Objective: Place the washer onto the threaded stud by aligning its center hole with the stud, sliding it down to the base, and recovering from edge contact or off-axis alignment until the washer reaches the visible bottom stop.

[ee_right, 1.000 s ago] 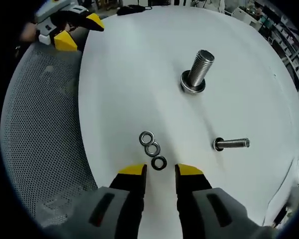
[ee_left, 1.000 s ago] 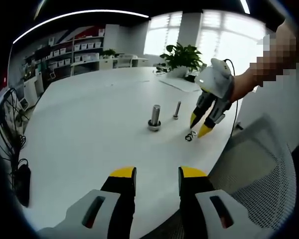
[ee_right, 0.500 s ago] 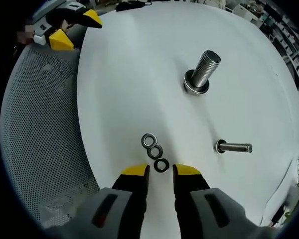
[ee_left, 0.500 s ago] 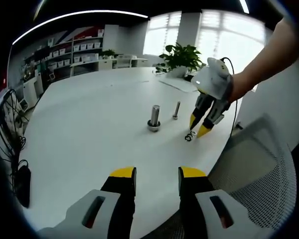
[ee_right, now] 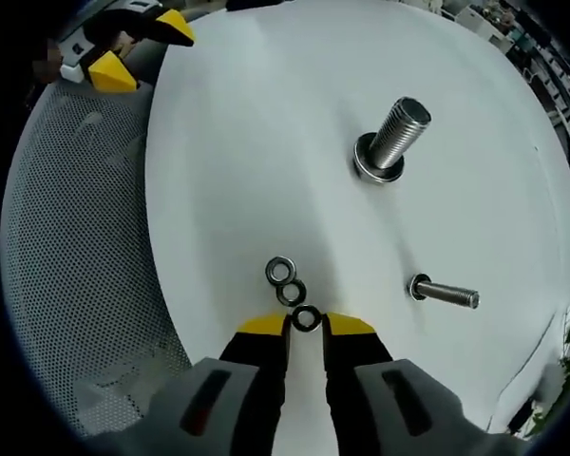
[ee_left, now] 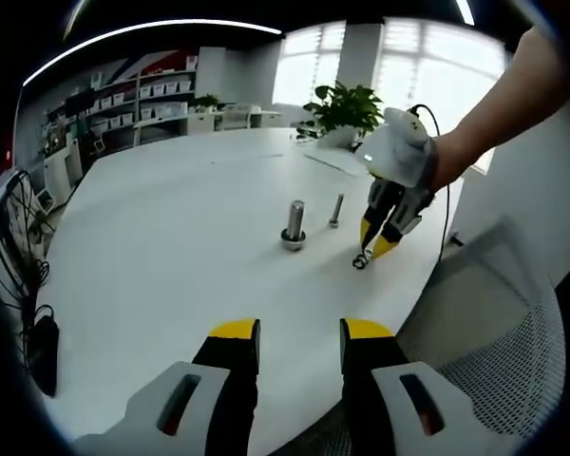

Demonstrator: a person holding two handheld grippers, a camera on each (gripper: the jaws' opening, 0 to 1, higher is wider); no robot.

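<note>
Right gripper view, near to far. Right gripper (ee_right: 305, 326) low over the white table (ee_right: 228, 152), yellow tips drawn in close on either side of the nearest washer (ee_right: 306, 318); whether they touch it, cannot tell. It lies flat on the table, not lifted. Two more washers (ee_right: 285, 281) lie just beyond, in a touching row running far-left. To the right, a thin bolt (ee_right: 443, 293) lies on its side, well apart from the washers. Farther out, the thick threaded stud (ee_right: 397, 136) stands upright on its wide base, nothing on it. Mesh chair back (ee_right: 76, 275) on the left, off the table edge. Left gripper (ee_right: 133, 47) at far left, yellow tips parted, holding nothing.

Left gripper view. Left gripper (ee_left: 299, 334) near, above the table edge, jaws apart and empty. Across the table (ee_left: 171, 237), the stud (ee_left: 294, 224) stands with the thin bolt (ee_left: 336, 210) just behind it on the right. Right gripper (ee_left: 372, 244), held by a hand (ee_left: 446, 157), points down at the washers (ee_left: 361, 259) near the right table edge. Potted plant (ee_left: 347, 109) and shelves (ee_left: 123, 104) far back.
</note>
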